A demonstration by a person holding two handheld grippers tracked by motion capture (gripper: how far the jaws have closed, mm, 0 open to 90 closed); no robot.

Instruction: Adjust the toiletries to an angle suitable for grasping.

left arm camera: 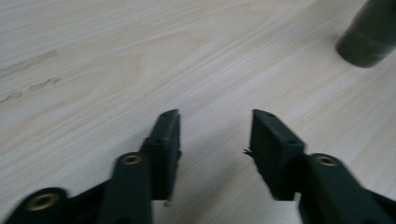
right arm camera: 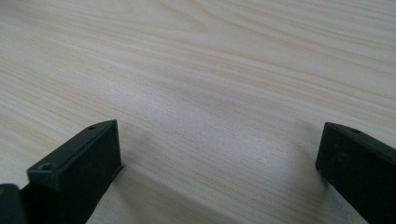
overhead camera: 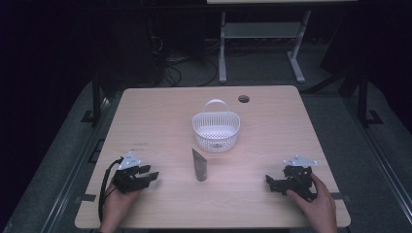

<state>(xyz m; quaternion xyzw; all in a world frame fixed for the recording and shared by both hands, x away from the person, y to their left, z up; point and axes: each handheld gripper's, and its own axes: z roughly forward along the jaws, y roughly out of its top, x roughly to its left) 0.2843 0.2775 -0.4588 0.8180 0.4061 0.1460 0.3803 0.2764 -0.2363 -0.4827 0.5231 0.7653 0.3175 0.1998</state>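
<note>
A dark grey tube (overhead camera: 199, 165) stands cap-down at the middle of the wooden table (overhead camera: 160, 111), just in front of a white perforated basket (overhead camera: 216, 130) with a handle. My left gripper (overhead camera: 151, 174) rests on the table at the front left, jaws apart with nothing between them; it points right toward the tube, whose dark end (left arm camera: 369, 35) sits at the upper right of the left gripper view. My right gripper (overhead camera: 268, 181) lies at the front right, pointing left, jaws wide apart over bare wood (right arm camera: 219, 102). A hand holds each gripper.
A round cable hole (overhead camera: 244, 99) sits near the table's far edge. A cable (overhead camera: 104, 187) loops from the left gripper at the table's left front corner. Beyond the table are a dark floor, cables and a white desk frame (overhead camera: 262, 34).
</note>
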